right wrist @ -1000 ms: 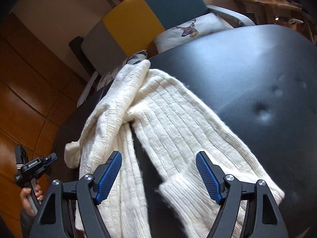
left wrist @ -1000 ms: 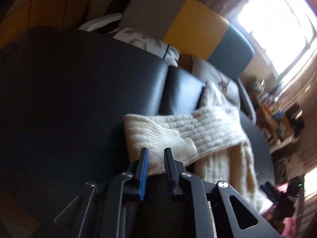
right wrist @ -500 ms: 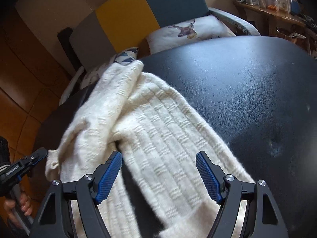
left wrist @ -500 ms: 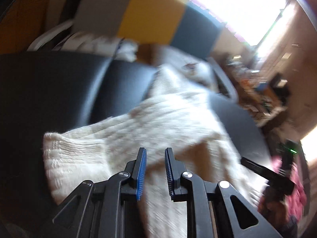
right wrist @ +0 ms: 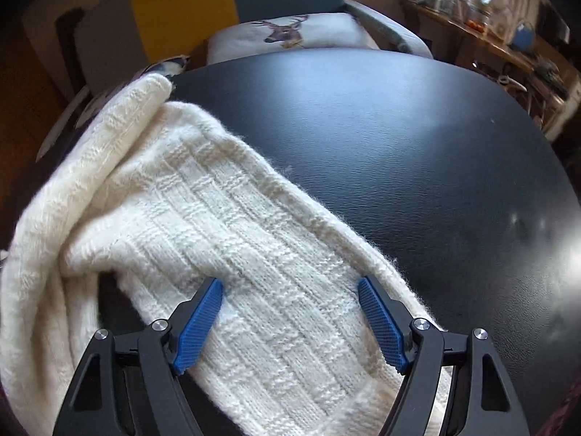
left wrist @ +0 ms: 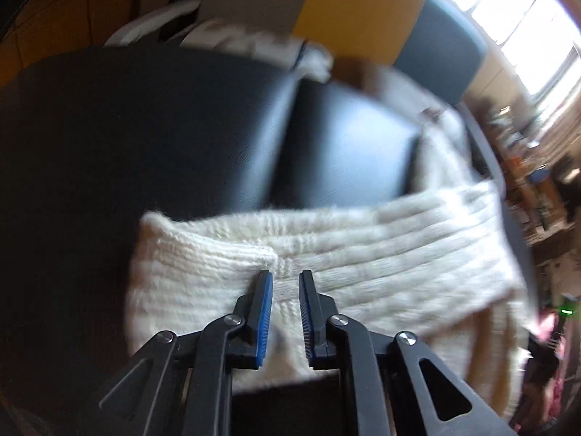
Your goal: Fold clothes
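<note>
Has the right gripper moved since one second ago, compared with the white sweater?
Yes. The right gripper has come down and forward along the sweater: its open jaws now straddle the sleeve, and the cuff sits nearer the frame's bottom.

Left wrist view: rides its gripper, steeply down, close over the cream sweater [left wrist: 326, 254] near the black tabletop's [left wrist: 145, 145] near edge. Right wrist view: same mount, steep, close. The 2 views share sweater, tabletop [right wrist: 399, 145], and colour-block chair [right wrist: 181, 3] beyond the far edge.
</note>
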{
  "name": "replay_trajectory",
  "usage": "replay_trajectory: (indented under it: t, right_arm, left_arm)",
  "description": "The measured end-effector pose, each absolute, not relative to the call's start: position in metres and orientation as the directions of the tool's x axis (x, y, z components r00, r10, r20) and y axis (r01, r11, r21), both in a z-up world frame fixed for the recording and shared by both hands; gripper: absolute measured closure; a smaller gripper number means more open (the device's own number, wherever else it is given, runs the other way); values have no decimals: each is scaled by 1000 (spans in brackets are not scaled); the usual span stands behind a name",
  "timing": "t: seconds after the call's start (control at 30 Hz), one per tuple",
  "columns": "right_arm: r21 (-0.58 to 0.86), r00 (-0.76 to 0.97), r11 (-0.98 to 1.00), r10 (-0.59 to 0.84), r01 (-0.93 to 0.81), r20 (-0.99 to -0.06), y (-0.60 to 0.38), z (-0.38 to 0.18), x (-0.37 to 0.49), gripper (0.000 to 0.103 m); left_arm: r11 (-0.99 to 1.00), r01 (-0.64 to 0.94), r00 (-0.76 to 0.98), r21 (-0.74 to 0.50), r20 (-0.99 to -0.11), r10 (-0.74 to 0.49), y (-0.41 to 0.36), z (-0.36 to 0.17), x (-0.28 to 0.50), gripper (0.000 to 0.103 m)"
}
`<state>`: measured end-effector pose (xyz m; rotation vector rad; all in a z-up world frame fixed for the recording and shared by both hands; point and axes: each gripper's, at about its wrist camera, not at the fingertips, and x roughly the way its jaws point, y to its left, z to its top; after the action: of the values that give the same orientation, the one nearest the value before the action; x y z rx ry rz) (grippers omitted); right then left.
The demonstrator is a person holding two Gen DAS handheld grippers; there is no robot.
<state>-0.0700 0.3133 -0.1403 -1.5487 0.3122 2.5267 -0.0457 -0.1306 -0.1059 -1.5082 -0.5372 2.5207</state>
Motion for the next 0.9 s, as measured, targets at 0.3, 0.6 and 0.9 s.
replay_trajectory:
  t: [0.3, 0.6, 0.9]
  right_arm:
    - [390, -621, -896, -184, -212, -761, 271, -96, -28, 17]
    - [413, -595, -906, -282, -92, -753, 214, -100, 9, 10]
    - [288, -620, -950, -296, 117, -727, 176, -82, 17, 21]
  left_arm:
    - [-782, -357, -303, -511, -729, 614, 0, -60, 25, 79]
    - [-849, -451, -274, -276, -862, 426, 49, -75, 83, 75]
    - [-883, -292, -374, -368, -806, 460, 6, -70, 64, 97]
